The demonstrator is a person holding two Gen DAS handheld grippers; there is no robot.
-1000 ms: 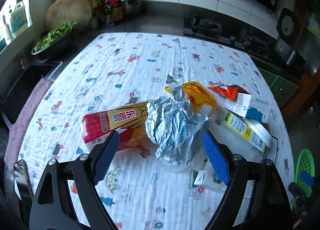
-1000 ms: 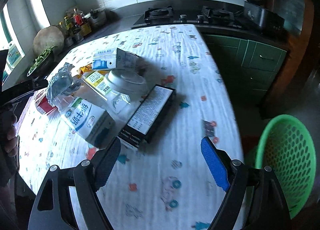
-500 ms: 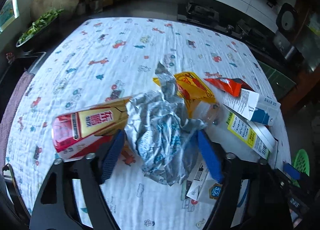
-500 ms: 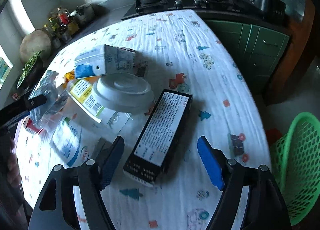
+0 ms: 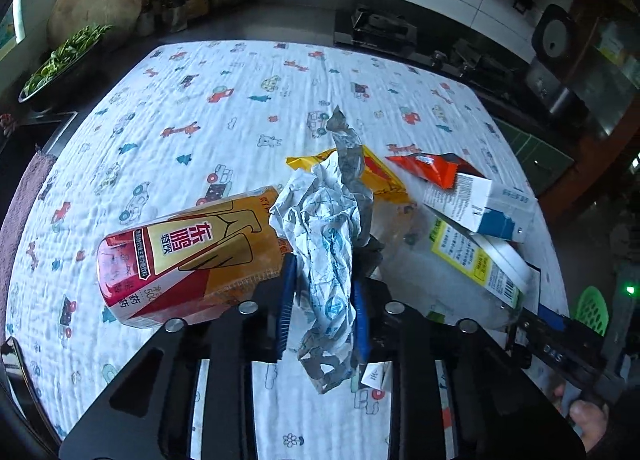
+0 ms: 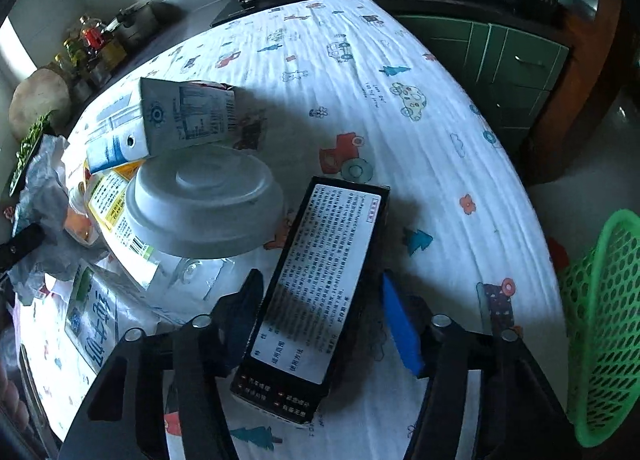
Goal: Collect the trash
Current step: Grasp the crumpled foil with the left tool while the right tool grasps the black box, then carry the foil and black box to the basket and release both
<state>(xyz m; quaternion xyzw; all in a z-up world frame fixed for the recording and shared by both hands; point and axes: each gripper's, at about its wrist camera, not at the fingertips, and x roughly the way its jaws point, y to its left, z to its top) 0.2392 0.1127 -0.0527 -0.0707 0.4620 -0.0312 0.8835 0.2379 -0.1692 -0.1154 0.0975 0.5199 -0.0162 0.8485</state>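
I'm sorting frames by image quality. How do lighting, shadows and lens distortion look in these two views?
Left wrist view: strong fisheye bend with dark corners; the tablecloth is evenly lit, and the crumpled wrapper and yellow bottle are sharp. Right wrist view: same curving, harder contrast; the black box and white lid cast dark shadows, with a bright window glow at the left edge.

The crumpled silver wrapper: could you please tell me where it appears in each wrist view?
Left wrist view: the crumpled silver wrapper is at centre, between the closing pads of the left tool.
Right wrist view: at the far left edge, beside the pile.
Shared landmark: the blue and white carton.
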